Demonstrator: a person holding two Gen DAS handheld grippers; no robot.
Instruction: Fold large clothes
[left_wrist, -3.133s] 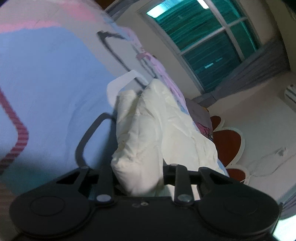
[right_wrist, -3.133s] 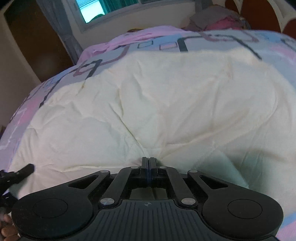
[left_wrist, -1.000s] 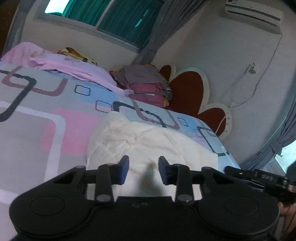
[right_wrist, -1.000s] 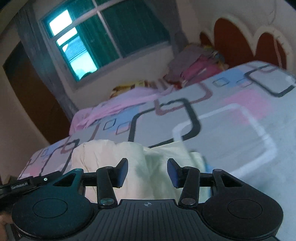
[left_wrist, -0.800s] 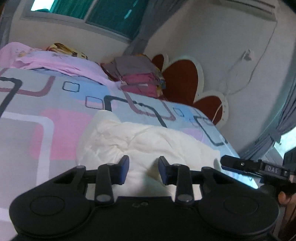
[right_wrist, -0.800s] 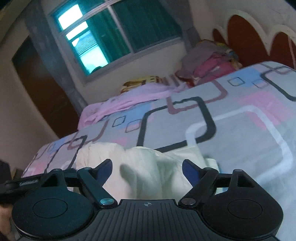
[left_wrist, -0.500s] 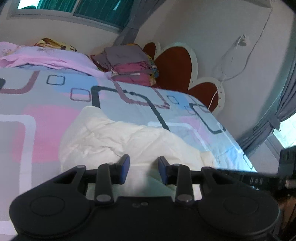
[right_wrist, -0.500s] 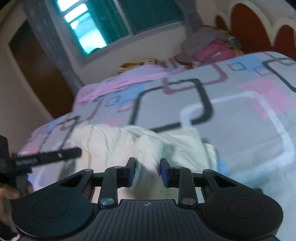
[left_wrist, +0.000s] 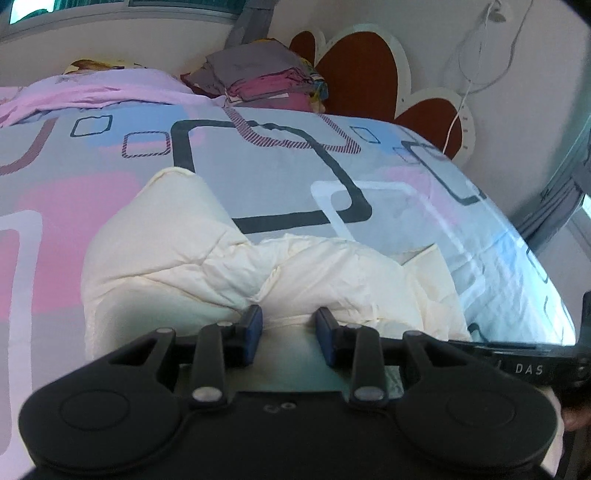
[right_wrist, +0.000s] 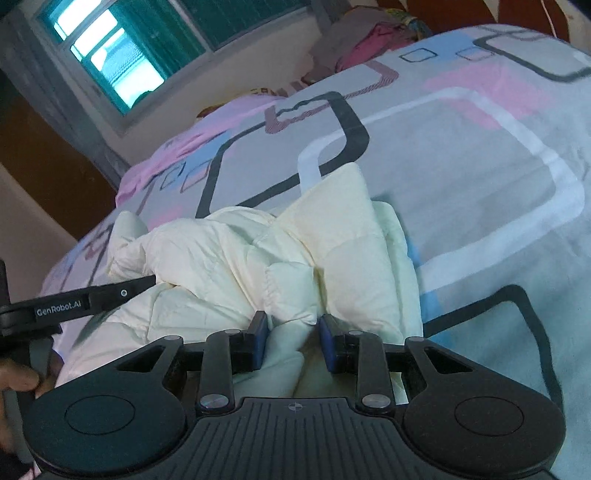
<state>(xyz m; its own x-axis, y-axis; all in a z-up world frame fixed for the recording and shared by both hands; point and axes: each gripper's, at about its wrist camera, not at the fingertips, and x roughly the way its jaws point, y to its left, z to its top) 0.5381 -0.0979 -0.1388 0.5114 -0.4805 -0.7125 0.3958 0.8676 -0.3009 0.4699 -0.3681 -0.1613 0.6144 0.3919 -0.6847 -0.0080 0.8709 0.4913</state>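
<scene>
A cream quilted padded garment (left_wrist: 192, 254) lies bunched and partly folded on the bed, also in the right wrist view (right_wrist: 295, 258). My left gripper (left_wrist: 290, 330) is open, its blue-padded fingers just above the garment's near edge, holding nothing. My right gripper (right_wrist: 293, 334) is open with a puffy fold of the garment between its fingers, not clamped. The left gripper's finger shows in the right wrist view (right_wrist: 92, 299) at the garment's left end. The right gripper's finger shows in the left wrist view (left_wrist: 517, 356) at the right.
The bed cover (left_wrist: 258, 173) is grey with pink, blue and black squares. A stack of folded clothes (left_wrist: 258, 77) and a pink blanket (left_wrist: 92, 92) lie at the far end by a red headboard (left_wrist: 362, 70). A window (right_wrist: 122, 55) is behind.
Both grippers let go of the garment, which now lies folded over on the bed. Both have dropped closer to it in the last second; the right jaws opened wide, then narrowed.
</scene>
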